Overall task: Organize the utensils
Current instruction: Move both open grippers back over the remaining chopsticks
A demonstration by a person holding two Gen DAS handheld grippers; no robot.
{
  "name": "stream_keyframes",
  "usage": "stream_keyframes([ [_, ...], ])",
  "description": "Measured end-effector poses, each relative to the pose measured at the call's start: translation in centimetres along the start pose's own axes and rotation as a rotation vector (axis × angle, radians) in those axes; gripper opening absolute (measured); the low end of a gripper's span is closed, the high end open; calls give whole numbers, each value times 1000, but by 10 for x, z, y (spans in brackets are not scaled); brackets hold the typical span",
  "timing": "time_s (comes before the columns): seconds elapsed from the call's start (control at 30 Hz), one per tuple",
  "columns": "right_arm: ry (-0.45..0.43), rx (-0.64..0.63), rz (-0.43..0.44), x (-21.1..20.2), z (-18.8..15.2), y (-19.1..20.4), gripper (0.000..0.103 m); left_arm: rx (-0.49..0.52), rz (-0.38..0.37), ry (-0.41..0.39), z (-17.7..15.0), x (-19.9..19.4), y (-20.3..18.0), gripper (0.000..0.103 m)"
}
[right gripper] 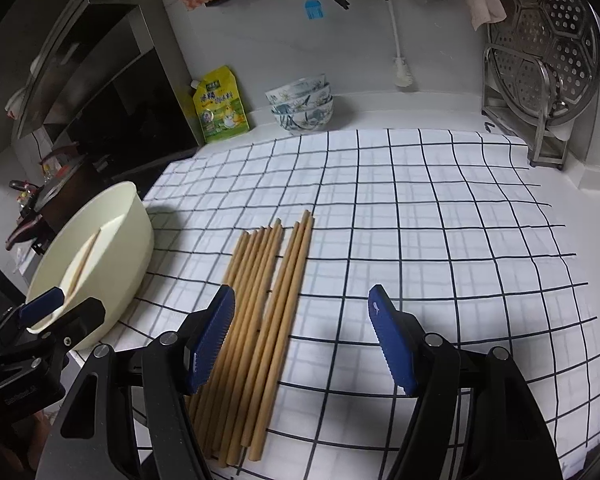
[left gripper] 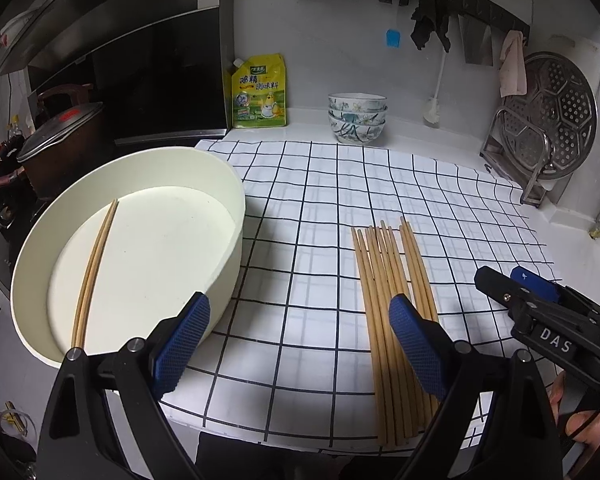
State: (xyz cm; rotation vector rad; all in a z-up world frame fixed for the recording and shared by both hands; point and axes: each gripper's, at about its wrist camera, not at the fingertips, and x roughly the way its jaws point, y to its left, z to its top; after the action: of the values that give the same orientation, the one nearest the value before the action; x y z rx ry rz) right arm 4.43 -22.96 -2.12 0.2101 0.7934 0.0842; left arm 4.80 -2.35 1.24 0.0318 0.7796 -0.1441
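Several wooden chopsticks [left gripper: 396,280] lie side by side on the checked cloth [left gripper: 320,220]; they also show in the right wrist view [right gripper: 260,300]. A cream round basin [left gripper: 228,216] stands at the left with two chopsticks [left gripper: 94,264] lying inside it; the basin also shows in the right wrist view [right gripper: 140,236]. My left gripper [left gripper: 300,340] is open and empty, between the basin and the chopstick row. My right gripper [right gripper: 302,336] is open and empty, low over the near ends of the chopsticks; it also shows at the right of the left wrist view [left gripper: 520,284].
Stacked patterned bowls [left gripper: 356,118] and a yellow seasoning pouch [left gripper: 260,92] stand at the back by the wall. A steel steamer plate on a rack [left gripper: 548,128] is at the back right. A lidded pot [left gripper: 60,132] and a range hood are at the left.
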Motion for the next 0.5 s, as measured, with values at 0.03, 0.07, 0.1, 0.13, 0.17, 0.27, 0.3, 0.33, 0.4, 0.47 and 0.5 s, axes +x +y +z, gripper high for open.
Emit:
stream_keyframes([
  [0.03,10,-5,-10,2,-1,1,66,3,-1,3,-1,1,-1,90],
  [0.07,21,-12,-19,5,-2,1,66,7,-1,5,-2,2,-2,90],
  [0.1,37,-17,-26,9,-4,1,66,11,-1,9,-3,4,-3,90],
  [0.13,48,-19,-29,11,-6,2,66,14,0,13,-4,6,-5,90],
  [0.17,60,-22,-33,15,-7,2,66,15,0,16,-5,7,-5,90],
  [0.27,88,-44,-57,23,-13,5,66,18,7,24,-8,11,-6,90],
  [0.3,93,-52,-66,24,-14,6,66,19,9,26,-9,12,-6,90],
  [0.33,99,-61,-78,26,-16,7,66,20,12,29,-10,14,-6,90],
  [0.4,110,-74,-100,30,-20,8,66,20,17,36,-12,18,-5,90],
  [0.47,122,-84,-112,35,-22,8,66,18,19,43,-13,21,-5,90],
  [0.5,129,-89,-119,37,-24,8,66,17,19,44,-14,22,-4,90],
])
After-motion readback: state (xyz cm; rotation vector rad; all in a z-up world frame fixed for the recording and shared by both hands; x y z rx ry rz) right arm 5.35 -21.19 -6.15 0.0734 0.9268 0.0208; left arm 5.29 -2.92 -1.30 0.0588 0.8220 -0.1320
